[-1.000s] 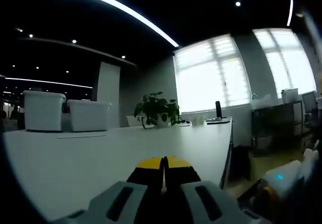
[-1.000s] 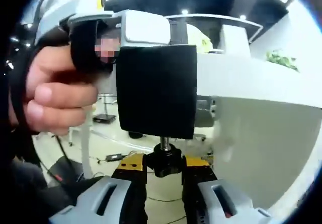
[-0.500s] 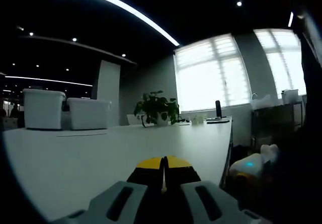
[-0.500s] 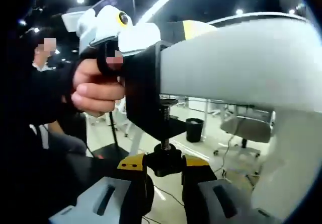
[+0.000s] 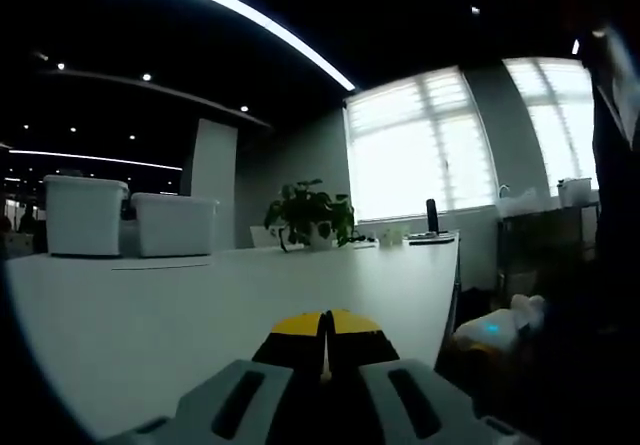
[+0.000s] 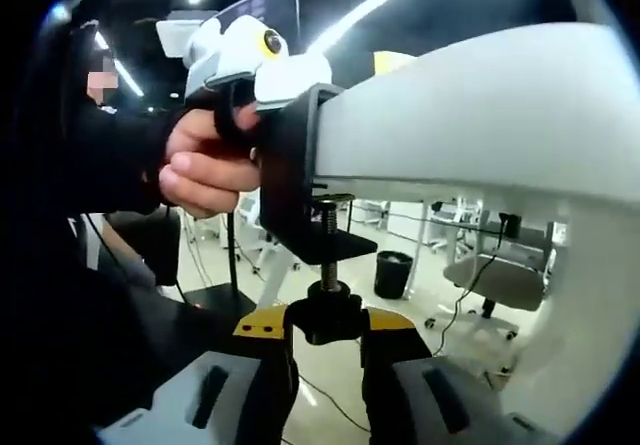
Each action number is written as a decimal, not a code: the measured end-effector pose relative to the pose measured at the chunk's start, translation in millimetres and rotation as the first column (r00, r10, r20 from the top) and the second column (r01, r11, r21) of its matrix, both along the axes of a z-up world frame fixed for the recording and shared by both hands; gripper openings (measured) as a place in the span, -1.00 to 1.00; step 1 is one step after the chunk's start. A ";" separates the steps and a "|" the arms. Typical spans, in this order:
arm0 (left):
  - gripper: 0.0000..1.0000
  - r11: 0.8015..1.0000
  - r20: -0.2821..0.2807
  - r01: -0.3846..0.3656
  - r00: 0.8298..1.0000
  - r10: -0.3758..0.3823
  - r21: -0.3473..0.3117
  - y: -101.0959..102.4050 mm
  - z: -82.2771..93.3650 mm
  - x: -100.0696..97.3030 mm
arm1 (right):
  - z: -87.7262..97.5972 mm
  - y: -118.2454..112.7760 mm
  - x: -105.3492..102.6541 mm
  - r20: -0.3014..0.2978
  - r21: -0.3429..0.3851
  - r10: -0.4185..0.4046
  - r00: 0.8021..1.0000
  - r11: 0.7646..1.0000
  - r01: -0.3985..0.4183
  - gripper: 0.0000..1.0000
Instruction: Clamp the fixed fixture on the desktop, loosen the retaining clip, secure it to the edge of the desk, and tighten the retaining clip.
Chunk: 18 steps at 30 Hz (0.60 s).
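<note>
Right gripper view: the black clamp fixture (image 6: 290,180) is seen hooked over the edge of the white desk (image 6: 480,115), its upper part against the desk's rim and its lower plate beneath the underside. A threaded screw runs down from that plate to the black knob (image 6: 325,317), the retaining clip's handle, which is pinched between the yellow-tipped jaws of the right gripper (image 6: 325,327). To the left, the left gripper (image 6: 245,55) is held in a person's hand (image 6: 205,160) at the fixture's upper part. On the floor beyond, a black bin (image 6: 392,273) and an office chair (image 6: 500,280) are visible.

In the left gripper view, the desk top (image 5: 200,295) stretches away from the gripper, whose jaws are seen brought together with only a thin slit between them; whether anything is gripped there cannot be told. A potted plant (image 5: 308,215) and two white boxes (image 5: 130,220) stand at the far side.

A gap appears to remain between the screw's pad and the desk's underside, so the fixture is judged not yet tight. If the left support is eased before the screw bites, the fixture could tip or slide off the edge; the knob could also slip from the jaws under turning load.

Compared with half a second ago, the fixture is seated further onto the desk edge and more squarely, while the hold on the knob is unchanged.
</note>
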State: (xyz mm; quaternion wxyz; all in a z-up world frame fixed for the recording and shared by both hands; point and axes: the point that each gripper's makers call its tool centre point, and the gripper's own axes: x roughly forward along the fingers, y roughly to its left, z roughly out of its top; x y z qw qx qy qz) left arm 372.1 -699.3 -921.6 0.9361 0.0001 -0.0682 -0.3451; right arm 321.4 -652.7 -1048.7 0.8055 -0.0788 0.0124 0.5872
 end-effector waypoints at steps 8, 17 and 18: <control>-0.97 1.000 -0.014 -0.018 1.000 0.018 -0.009 2.3 1.2 3.8 | -1.1 -18.4 4.1 0.012 -0.099 -0.168 0.986 0.981 0.169 -0.36; -0.97 1.000 -0.027 -0.017 1.000 0.017 -0.009 2.4 -0.4 4.4 | -0.6 -34.8 9.8 -0.040 -0.077 -0.530 0.847 0.847 0.526 -0.14; -0.97 1.000 -0.024 -0.017 1.000 0.017 -0.009 2.5 -0.4 4.0 | 1.9 -33.0 9.0 -0.044 -0.050 -0.578 0.815 0.816 0.576 -0.12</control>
